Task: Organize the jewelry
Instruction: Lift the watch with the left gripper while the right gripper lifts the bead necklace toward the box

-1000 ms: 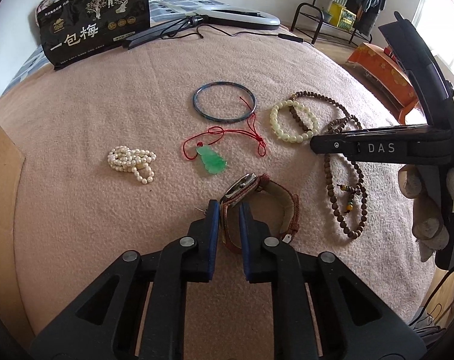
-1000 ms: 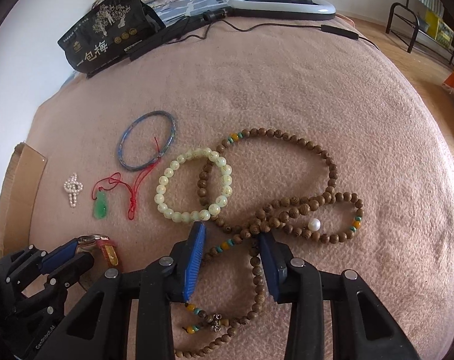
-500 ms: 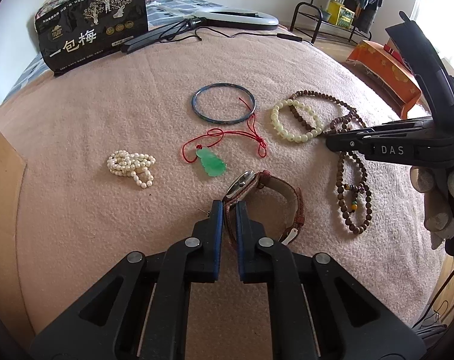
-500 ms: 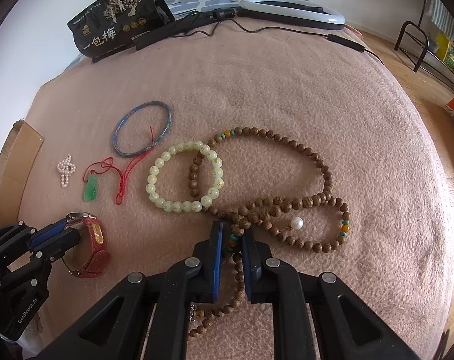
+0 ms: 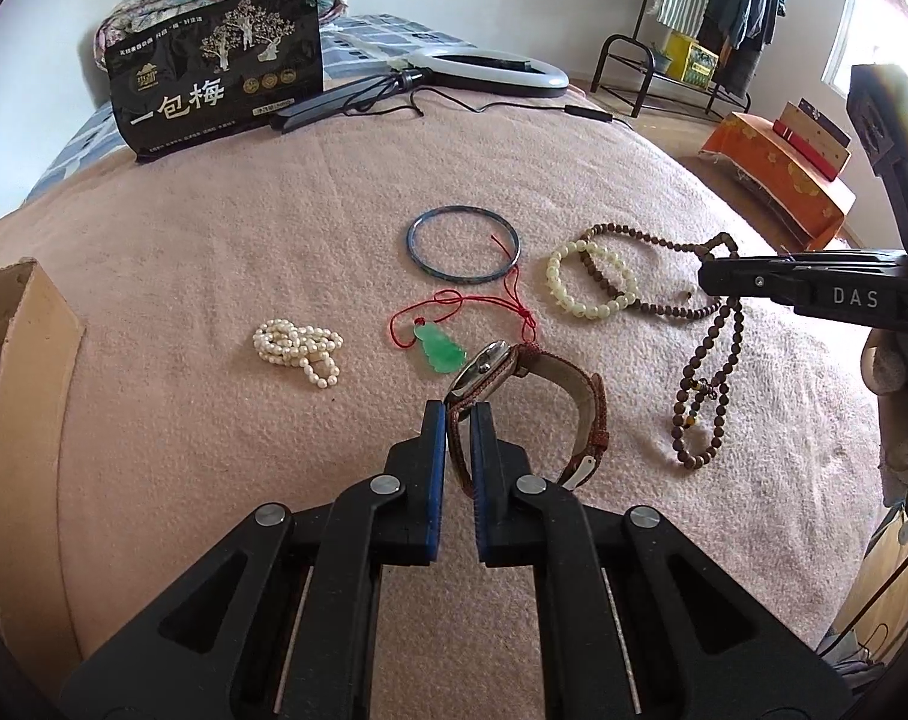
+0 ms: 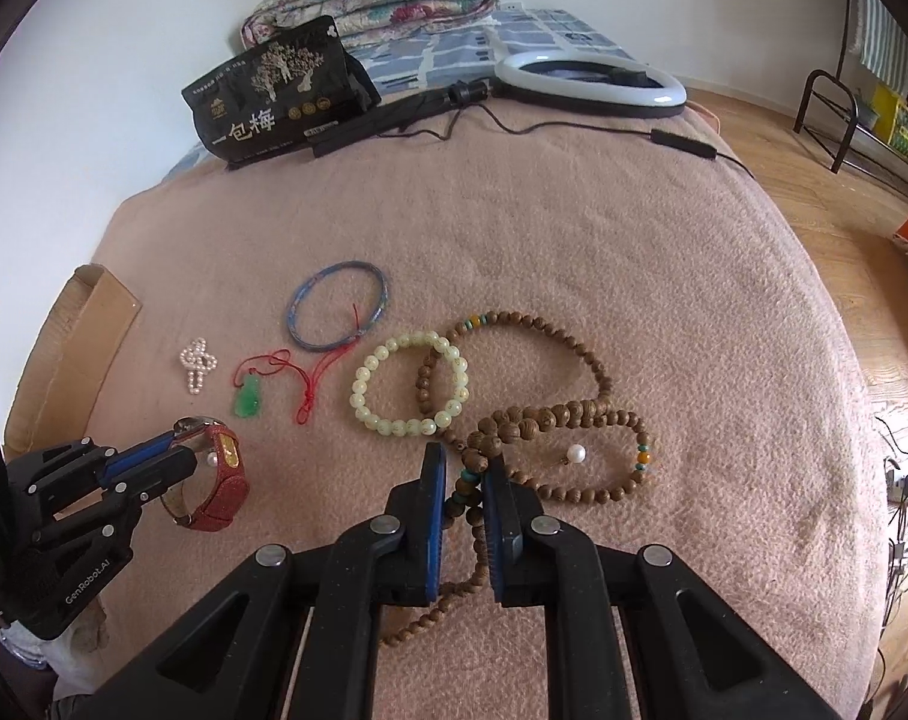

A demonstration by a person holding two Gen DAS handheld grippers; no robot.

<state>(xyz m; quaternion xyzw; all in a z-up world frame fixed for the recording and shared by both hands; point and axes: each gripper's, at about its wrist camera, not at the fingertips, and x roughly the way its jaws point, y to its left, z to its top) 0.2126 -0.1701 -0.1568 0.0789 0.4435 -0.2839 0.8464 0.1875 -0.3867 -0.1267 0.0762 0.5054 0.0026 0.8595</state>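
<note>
Both grippers have closed and lifted since 1 s ago: L then straddled the watch strap with a gap, R was wide over the beads; now both pinch, and the watch and a bead loop are up off the blanket.

L gripper [image 5: 458,420]: fingers narrow, clamped on the strap of the watch [image 5: 514,372]; watch case sits just beyond the tips, buckle end hangs to the right. R gripper [image 6: 463,474]: fingers narrow, gripping a strand of the wooden bead necklace [image 6: 574,414] near its turquoise beads; most of the strand lies on the blanket, and one end trails under the gripper.

Risks (judgement):
- Necklace loop runs through/under the pale bead bracelet [image 6: 410,384]. Lifting further prob. drags the bracelet along or flips it.
- Long strand, single pinch pt → swing, snag on blanket pile, poss. slip between round beads.
- Watch held by strap edge only; case is heavy end → may rotate or slide out.

Untouched, apart from each other: pearl bracelet [image 5: 297,345], jade pendant [image 5: 440,349] w/ red cord reaching across the blue bangle [image 5: 463,243].

Containers: cardboard box [image 5: 15,348] at left edge of bed, only a flap and part of the inside visible; contents cannot tell. No jewelry seen in it.
</note>
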